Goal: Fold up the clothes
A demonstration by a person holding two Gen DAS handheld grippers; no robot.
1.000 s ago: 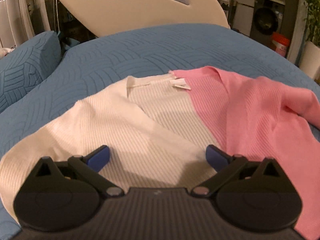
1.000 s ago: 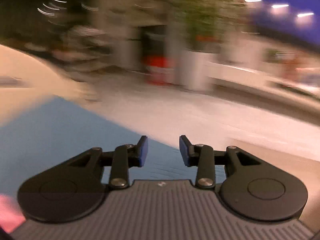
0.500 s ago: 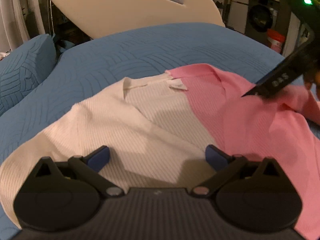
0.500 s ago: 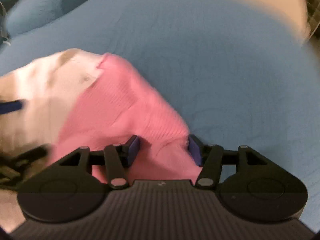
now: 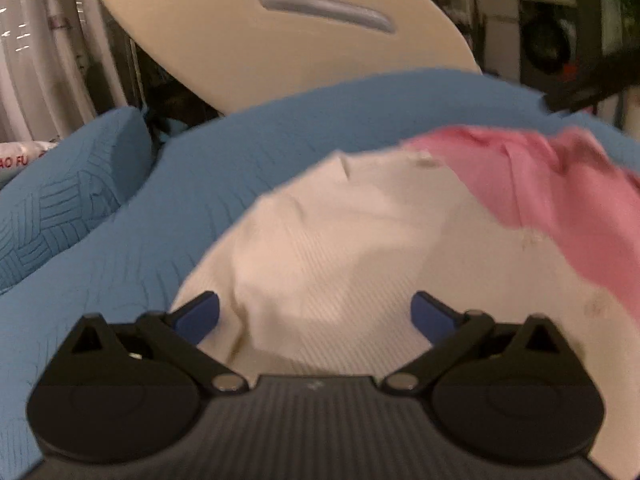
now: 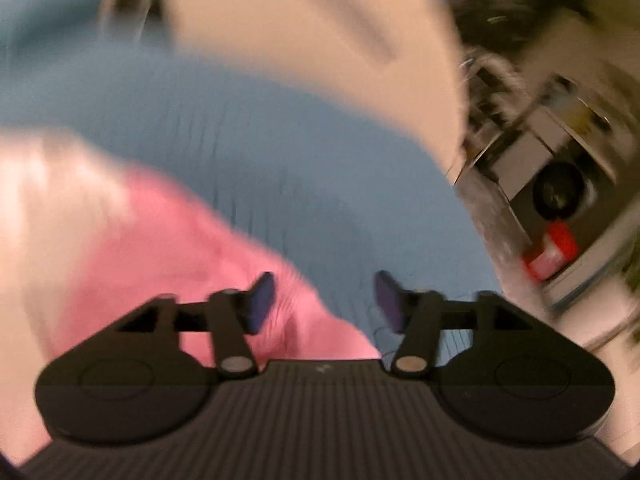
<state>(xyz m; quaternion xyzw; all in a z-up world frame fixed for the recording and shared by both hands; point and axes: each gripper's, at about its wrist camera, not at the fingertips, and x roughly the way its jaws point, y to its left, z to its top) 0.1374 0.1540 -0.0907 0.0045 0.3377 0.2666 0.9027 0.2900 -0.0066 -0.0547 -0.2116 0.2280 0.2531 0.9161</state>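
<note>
A ribbed knit garment lies on the blue bedcover (image 5: pixel 240 152), its cream half (image 5: pixel 340 240) near me and its pink half (image 5: pixel 560 192) to the right, rumpled and raised at the far edge. My left gripper (image 5: pixel 316 316) hangs wide open just above the cream fabric, with nothing pinched. In the blurred right wrist view my right gripper (image 6: pixel 324 300) is opening. The pink fabric (image 6: pixel 160 248) bunches by its left finger and partly under the gap, but the pads do not press on it. A dark bar of the right tool (image 5: pixel 588 86) shows beyond the pink edge.
A blue pillow (image 5: pixel 60 200) lies at the left of the bed. A beige headboard (image 5: pixel 260 40) rises behind it. Off the bed's right side stand a washing machine (image 6: pixel 560 192) and a red-lidded container (image 6: pixel 552 252).
The right gripper swung from facing the room onto the pink half, and its jaws now stand wider. The pink edge has lifted and rumpled, and the cream part has bunched up. The left gripper stayed open.
</note>
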